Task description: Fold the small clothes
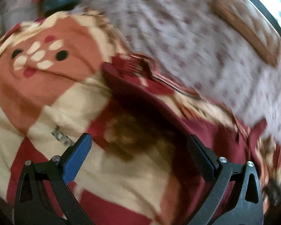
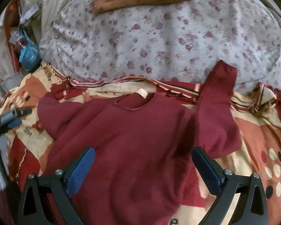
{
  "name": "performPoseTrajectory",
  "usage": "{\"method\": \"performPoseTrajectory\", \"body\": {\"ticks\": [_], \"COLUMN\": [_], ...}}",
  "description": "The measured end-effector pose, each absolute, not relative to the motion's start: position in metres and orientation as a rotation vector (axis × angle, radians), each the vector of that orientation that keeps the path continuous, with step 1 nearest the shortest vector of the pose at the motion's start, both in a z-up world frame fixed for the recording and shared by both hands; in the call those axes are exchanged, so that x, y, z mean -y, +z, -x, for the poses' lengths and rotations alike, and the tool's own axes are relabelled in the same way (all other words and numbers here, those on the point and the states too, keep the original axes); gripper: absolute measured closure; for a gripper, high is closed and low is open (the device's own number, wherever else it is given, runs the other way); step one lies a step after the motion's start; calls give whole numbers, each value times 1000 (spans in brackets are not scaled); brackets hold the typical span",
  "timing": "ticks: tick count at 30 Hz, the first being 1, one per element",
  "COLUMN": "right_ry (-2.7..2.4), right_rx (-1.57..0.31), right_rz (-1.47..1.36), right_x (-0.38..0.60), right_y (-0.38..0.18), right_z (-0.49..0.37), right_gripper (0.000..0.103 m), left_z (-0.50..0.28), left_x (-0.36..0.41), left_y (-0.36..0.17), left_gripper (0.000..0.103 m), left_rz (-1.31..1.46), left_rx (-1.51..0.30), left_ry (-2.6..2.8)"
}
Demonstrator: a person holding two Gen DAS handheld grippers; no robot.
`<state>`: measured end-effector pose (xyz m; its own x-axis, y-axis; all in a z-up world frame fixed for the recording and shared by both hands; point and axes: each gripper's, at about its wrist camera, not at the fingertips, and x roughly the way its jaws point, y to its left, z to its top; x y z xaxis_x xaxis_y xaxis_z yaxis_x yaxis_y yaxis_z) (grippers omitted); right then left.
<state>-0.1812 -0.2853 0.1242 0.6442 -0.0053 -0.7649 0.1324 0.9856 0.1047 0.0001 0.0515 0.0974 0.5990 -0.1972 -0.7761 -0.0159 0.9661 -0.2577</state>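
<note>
Both of our grippers, left gripper (image 1: 140,144) and right gripper (image 2: 143,157), are spread and hold nothing. Our maroon sweater (image 2: 121,136) lies flat on the patchwork blanket (image 2: 256,136), soft, light, limp; we judge the sleeve (image 2: 218,101) cuff the best pinch point.

Left wrist view close over patchwork blanket (image 1: 46,103), right wrist view higher, both facing floral pillow (image 2: 159,37)
</note>
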Motion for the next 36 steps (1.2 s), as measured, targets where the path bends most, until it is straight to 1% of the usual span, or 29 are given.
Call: {"method": "performPoseTrajectory", "body": {"ticks": [6, 9, 12, 16, 18, 22, 29, 31, 32, 33, 35, 36], "right_ry": [-61, -55, -44, -35, -39, -35, -36, -34, -35, -37, -40, -43], "right_rx": [-902, -925, -937, -946, -948, -961, -995, -994, -991, -986, -974, -971], "right_rz": [-148, -150, -155, -132, -119, -131, -165, -165, -163, -161, -161, -161], "right_x": [278, 276, 275, 269, 269, 271, 273, 272, 272, 272, 272, 272], "right_y": [113, 107, 103, 99, 99, 95, 85, 85, 85, 86, 88, 90], "right_z": [172, 168, 166, 163, 162, 160, 155, 156, 157, 157, 159, 159], "right_gripper": [0, 0, 0, 0, 0, 0, 0, 0, 0, 0, 0, 0], "left_z": [-42, -60, -79, -102, -105, -105, -107, -106, -107, -107, -108, -106], "left_x": [-84, -81, -71, -62, -60, -53, -50, -49, -48, -47, -44, -45], "left_y": [91, 88, 76, 58, 53, 53, 45, 43, 41, 39, 35, 36], "left_gripper": [1, 1, 1, 1, 4, 4, 6, 14, 35, 64, 92, 93], "left_rz": [343, 374, 394, 409, 392, 328, 295, 283, 271, 262, 228, 240], "left_rx": [-931, -927, -967, -966, -941, -904, -918, -923, -935, -948, -1000, -1003], "left_ry": [-15, -10, -17, 16, 32, 39, 54, 56, 49, 40, 11, -3]}}
